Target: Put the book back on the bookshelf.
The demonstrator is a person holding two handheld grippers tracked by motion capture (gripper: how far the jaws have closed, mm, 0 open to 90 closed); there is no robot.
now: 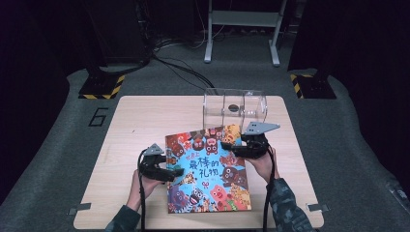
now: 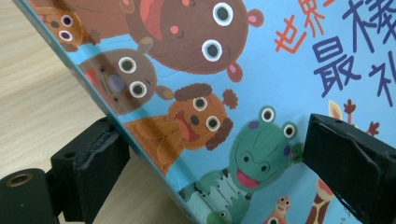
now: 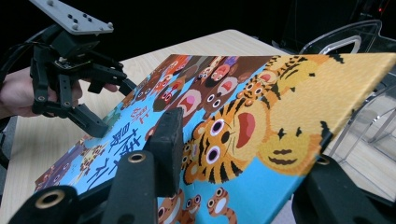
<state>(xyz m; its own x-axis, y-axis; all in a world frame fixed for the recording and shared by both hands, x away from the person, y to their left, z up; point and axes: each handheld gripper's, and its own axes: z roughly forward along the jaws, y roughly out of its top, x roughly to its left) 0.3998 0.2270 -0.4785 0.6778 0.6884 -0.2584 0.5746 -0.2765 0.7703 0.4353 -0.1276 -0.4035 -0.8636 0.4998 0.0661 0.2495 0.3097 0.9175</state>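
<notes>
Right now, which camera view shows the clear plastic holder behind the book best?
The high view: the clear holder stands whole at the table's far edge, behind the picture book. The right gripper view catches just a corner of it past the book's raised edge. The left gripper view looks at the book cover.

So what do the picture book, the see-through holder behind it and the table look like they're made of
Picture book: a stiff glossy printed board cover, by its sheen and thick flat edge. See-through holder: clear hard plastic, probably acrylic, judging by its bright edge glints. Table: pale matte wood-grain top, possibly laminate.
</notes>
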